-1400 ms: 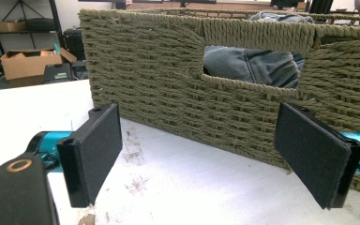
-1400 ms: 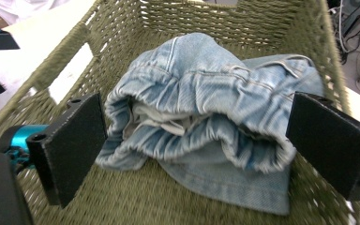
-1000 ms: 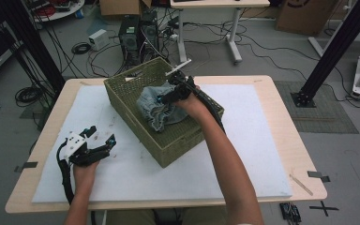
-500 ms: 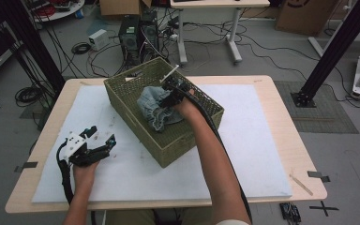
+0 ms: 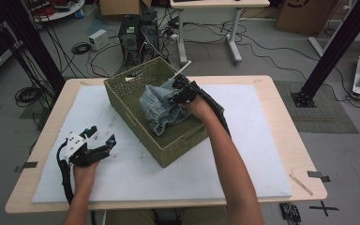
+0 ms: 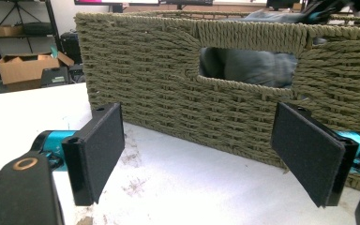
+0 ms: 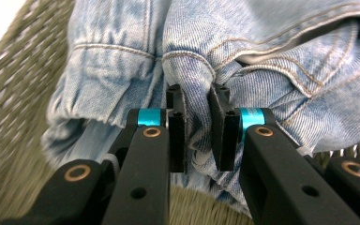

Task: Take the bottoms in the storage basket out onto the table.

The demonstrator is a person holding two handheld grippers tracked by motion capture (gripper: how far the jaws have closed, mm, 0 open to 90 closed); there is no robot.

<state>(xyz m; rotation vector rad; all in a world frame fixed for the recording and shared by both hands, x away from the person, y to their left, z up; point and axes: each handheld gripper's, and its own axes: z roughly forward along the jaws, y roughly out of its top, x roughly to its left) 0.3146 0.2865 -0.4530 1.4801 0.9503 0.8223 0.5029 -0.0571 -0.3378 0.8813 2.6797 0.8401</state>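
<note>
a woven basket sits on a white-padded bench, and everything here is placed from it. to the left of the basket and nearer the person, the left tongs rest on the padding, jaws spread wide with nothing between them; the left gripper view looks across bare padding at the basket's side wall. inside the basket lies a crumpled pair of light blue jeans. at the basket's right half, the right tongs have just been closing and now pinch a fold of the jeans between their pads. judging from this, the grab looks made; lifting the jeans out of the basket and setting them down on the bench is probably what is left.
</note>
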